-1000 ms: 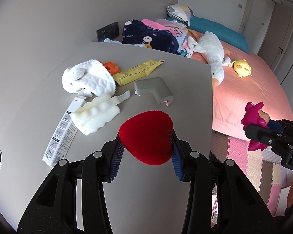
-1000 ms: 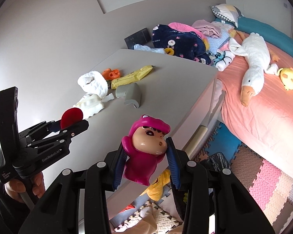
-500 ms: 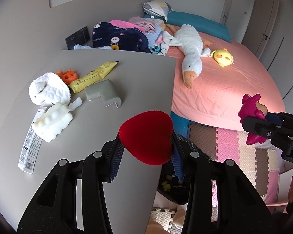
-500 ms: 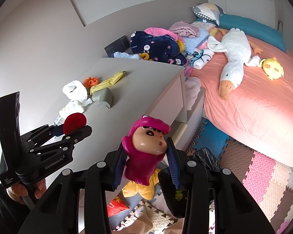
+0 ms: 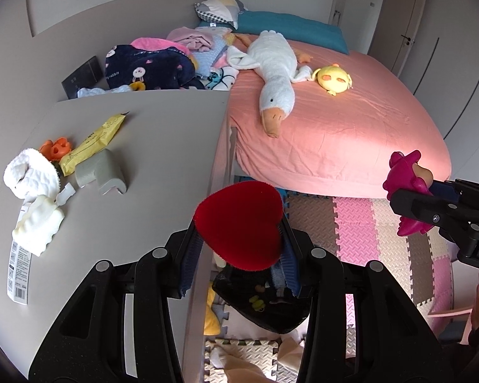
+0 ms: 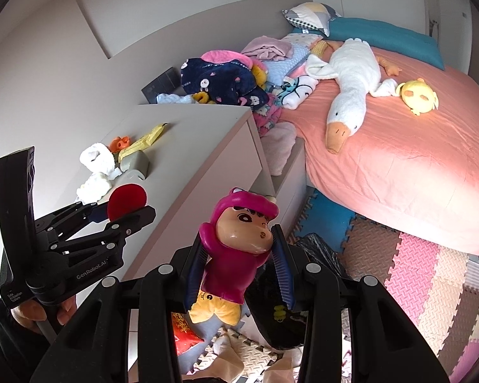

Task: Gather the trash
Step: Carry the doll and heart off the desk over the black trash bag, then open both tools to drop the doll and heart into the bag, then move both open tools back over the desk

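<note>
My left gripper (image 5: 239,255) is shut on a red velvet heart (image 5: 239,225), held past the right edge of the grey cabinet top (image 5: 163,166) and above a black trash bag (image 5: 265,300) on the floor. My right gripper (image 6: 239,268) is shut on a magenta cartoon figurine (image 6: 236,255) with yellow trousers, over the same black bag (image 6: 316,255). In the left wrist view the right gripper (image 5: 431,201) and its figurine (image 5: 405,172) show at the far right. The right wrist view has the left gripper (image 6: 118,217) and heart (image 6: 126,196) at the left.
On the cabinet top lie a white cloth (image 5: 32,172), a white foam piece (image 5: 38,223), a paper label (image 5: 19,271), a yellow wrapper (image 5: 92,143), an orange toy (image 5: 56,148) and a grey corner guard (image 5: 102,172). A pink bed (image 5: 335,127) with a plush goose (image 5: 274,76) stands right; foam mats (image 5: 367,233) cover the floor.
Both grippers have swung right, off the cabinet top toward the floor beside the bed, each keeping its object. The black bag has come into view beneath them.
</note>
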Demonstrator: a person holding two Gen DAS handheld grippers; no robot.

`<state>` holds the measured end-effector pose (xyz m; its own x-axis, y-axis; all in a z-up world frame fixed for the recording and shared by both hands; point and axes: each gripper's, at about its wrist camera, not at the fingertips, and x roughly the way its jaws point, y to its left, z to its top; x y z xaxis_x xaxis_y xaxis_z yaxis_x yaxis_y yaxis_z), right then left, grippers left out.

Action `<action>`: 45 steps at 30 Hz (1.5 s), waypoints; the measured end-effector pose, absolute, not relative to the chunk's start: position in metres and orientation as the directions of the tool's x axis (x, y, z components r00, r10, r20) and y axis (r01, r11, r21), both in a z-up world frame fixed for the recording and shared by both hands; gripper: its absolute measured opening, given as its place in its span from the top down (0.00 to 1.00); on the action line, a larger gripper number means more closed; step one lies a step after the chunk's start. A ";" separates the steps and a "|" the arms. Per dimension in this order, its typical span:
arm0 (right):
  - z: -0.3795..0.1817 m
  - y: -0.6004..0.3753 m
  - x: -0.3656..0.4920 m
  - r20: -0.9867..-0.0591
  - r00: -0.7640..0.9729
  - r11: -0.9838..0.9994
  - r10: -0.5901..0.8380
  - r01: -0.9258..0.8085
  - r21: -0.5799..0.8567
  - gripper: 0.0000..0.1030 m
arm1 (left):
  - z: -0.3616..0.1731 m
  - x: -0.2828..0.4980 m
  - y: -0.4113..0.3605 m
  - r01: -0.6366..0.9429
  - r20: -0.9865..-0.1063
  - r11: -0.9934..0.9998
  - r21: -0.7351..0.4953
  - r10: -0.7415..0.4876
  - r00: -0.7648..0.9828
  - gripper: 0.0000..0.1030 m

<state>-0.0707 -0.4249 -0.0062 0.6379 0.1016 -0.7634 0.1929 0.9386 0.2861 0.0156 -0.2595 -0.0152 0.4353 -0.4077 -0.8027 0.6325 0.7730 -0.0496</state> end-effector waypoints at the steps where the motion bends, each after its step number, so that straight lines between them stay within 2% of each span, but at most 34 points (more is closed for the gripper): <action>1: -0.007 -0.427 -0.071 -0.766 0.635 0.938 0.100 0.197 0.286 0.60 | -0.016 0.015 -0.263 0.640 -0.804 0.767 -0.048 -0.410 0.430 0.58; 7: -0.016 -0.441 -0.075 -0.789 0.605 0.931 0.109 0.216 0.293 0.60 | -0.025 0.008 -0.286 0.688 -0.826 0.723 -0.055 -0.420 0.375 0.58; 8: -0.017 -0.444 -0.076 -0.790 0.605 0.929 0.097 0.231 0.291 0.53 | -0.029 0.007 -0.291 0.706 -0.839 0.705 -0.062 -0.420 0.346 0.55; 9: -0.017 -0.447 -0.078 -0.785 0.614 0.924 0.074 0.254 0.286 0.45 | -0.032 0.006 -0.296 0.717 -0.852 0.694 -0.056 -0.408 0.329 0.47; 10: -0.016 -0.451 -0.081 -0.777 0.627 0.919 0.056 0.272 0.286 0.37 | -0.035 0.004 -0.299 0.717 -0.858 0.696 -0.038 -0.391 0.334 0.20; 11: -0.015 -0.455 -0.083 -0.771 0.635 0.914 0.045 0.286 0.289 0.37 | -0.035 0.003 -0.299 0.710 -0.851 0.704 -0.019 -0.385 0.358 0.07; 17: -0.010 -0.471 -0.089 -0.751 0.661 0.896 0.008 0.329 0.299 0.37 | -0.034 0.006 -0.296 0.693 -0.846 0.721 -0.013 -0.378 0.377 0.07; 28: -0.013 -0.467 -0.083 -0.758 0.652 0.898 0.026 0.318 0.304 0.37 | -0.038 0.011 -0.291 0.674 -0.852 0.738 -0.023 -0.367 0.372 0.07; 45: -0.016 -0.422 -0.051 -0.772 0.629 0.931 0.093 0.219 0.290 0.37 | -0.043 0.028 -0.238 0.583 -0.854 0.811 -0.050 -0.337 0.397 0.07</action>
